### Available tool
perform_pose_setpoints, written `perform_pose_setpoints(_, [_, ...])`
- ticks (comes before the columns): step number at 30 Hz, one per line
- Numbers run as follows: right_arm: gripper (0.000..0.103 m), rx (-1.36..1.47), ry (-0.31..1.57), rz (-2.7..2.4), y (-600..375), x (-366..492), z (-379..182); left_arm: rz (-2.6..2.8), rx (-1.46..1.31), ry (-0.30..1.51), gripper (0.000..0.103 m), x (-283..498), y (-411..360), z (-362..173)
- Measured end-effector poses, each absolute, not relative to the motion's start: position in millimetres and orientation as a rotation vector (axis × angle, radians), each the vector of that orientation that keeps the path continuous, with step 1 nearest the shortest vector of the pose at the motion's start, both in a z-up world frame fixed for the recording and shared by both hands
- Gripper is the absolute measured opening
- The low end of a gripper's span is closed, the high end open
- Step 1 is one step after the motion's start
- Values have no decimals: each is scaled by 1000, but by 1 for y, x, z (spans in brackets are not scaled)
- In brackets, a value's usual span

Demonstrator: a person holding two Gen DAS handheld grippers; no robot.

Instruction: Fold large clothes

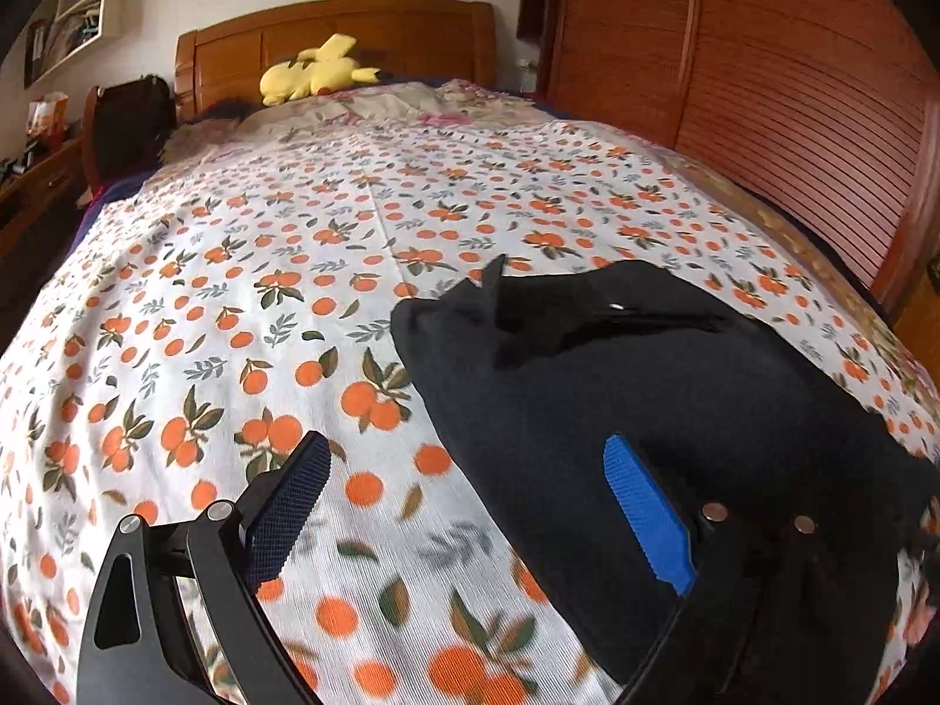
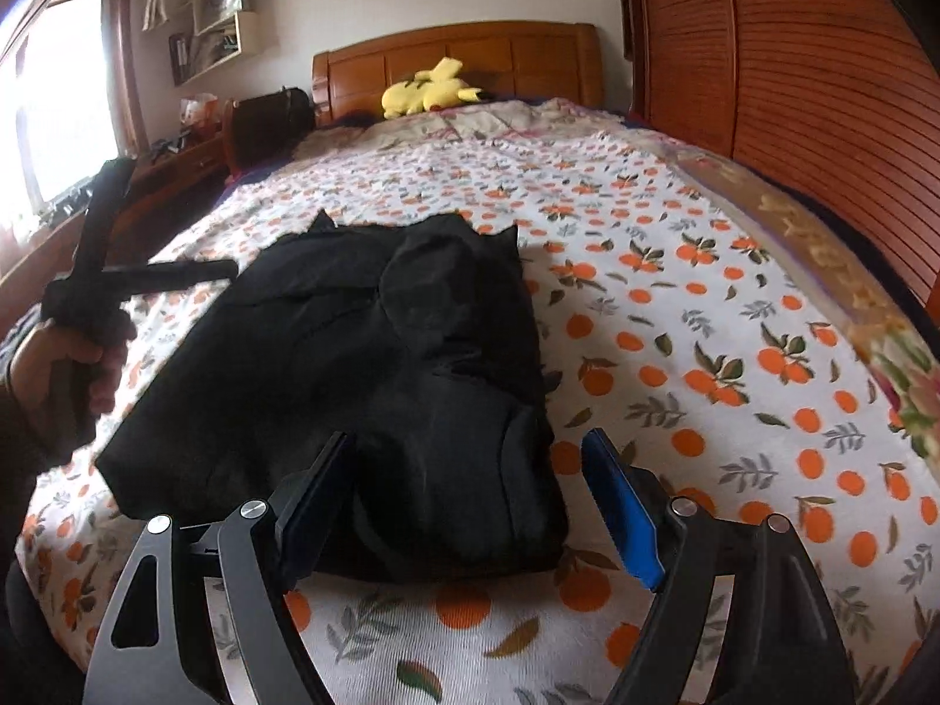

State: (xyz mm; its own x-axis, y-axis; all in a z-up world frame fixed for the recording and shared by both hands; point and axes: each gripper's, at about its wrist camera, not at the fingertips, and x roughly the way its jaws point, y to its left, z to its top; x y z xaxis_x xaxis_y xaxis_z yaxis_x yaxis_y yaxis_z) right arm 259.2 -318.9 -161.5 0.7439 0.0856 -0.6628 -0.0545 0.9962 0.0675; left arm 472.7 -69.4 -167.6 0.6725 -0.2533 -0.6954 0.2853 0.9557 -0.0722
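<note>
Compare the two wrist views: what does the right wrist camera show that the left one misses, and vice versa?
Right wrist only: the person's left hand holding the left gripper's handle, a bright window, and the whole folded black garment. Left wrist only: the left gripper, open over the garment's edge, and a wide bare stretch of the orange-print sheet. Both: the garment, sheet, yellow plush toy, headboard and wardrobe.

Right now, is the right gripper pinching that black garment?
Apart. The right wrist view shows the right gripper open, its pads wide of the black garment.
</note>
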Motion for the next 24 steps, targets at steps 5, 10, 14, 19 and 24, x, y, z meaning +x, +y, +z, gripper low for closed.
perform_pose_setpoints(5, [76,45,765,86,-319,266,-175,-287,-3,795,95,510,-60,-174])
perform_pose_setpoints(10, [76,50,784,101,-318,268,-182,-266,-8,804,97,540,-57,-178])
perform_pose_setpoints(14, [76,53,792,108,-317,269,-184,-259,-13,828,97,558,-54,-186])
perform_pose_setpoints(19, [71,58,817,132,-314,272,-184,-277,35,882,86,563,-66,-206])
perform_pose_setpoints(24, [55,83,845,181,-311,276,-185,-317,38,904,55,557,-81,-211])
